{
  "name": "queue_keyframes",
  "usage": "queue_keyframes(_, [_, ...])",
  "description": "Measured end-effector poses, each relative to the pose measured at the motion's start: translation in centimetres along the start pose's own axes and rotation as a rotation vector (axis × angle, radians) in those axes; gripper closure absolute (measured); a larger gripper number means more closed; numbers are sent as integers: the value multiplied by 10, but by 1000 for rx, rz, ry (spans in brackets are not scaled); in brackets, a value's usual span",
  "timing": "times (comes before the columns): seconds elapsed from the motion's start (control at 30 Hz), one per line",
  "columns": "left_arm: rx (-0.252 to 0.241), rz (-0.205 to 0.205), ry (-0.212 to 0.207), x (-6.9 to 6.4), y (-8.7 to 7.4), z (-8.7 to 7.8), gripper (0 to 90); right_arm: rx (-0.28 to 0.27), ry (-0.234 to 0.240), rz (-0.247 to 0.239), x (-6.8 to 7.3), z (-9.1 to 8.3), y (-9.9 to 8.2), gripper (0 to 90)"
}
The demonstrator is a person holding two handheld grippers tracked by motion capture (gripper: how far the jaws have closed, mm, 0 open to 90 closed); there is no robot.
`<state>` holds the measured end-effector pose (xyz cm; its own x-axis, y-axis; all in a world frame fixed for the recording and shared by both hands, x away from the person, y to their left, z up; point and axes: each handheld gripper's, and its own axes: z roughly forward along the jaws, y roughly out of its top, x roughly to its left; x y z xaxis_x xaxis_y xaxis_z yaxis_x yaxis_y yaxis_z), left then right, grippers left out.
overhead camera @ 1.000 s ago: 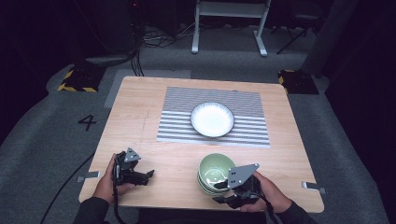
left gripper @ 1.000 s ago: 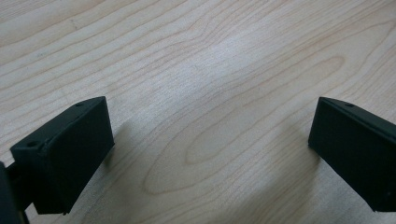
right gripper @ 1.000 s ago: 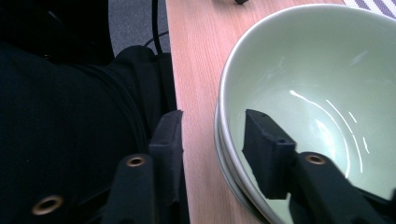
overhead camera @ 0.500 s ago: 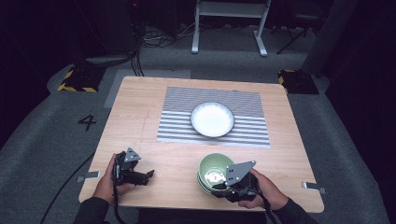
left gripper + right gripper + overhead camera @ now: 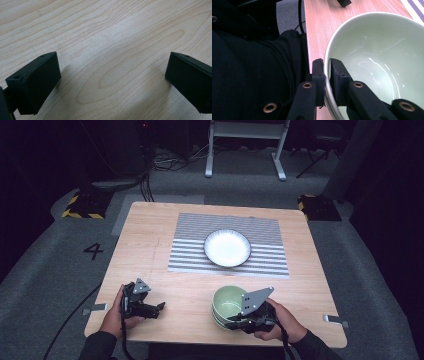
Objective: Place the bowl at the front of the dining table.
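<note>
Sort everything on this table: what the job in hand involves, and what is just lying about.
In the job: green bowl, its rim clamped in the right gripper.

Lying about: white bowl on the striped mat; left gripper, open over bare table.

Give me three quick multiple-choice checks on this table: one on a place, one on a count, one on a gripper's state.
1. Where is the white bowl? A on the striped mat; B on the floor; C in a gripper.
2. How many green bowls are stacked? A one; B two; C five.
3. The right gripper is: A wide open; B shut on the bowl's rim; C lying on the table.

Key: A, it rests mid-mat; B, two rims show in the high view; B, the jaws, just closing, pinch the rim.
</note>
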<state>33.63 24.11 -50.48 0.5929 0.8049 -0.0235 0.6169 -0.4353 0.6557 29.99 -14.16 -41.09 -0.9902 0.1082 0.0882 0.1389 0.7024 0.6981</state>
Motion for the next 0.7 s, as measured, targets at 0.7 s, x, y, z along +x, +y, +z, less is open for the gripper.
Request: queue_keyframes(0.7, [2, -9, 6, -1, -1, -1, 0, -38, -10, -5, 0, -9, 6, 830])
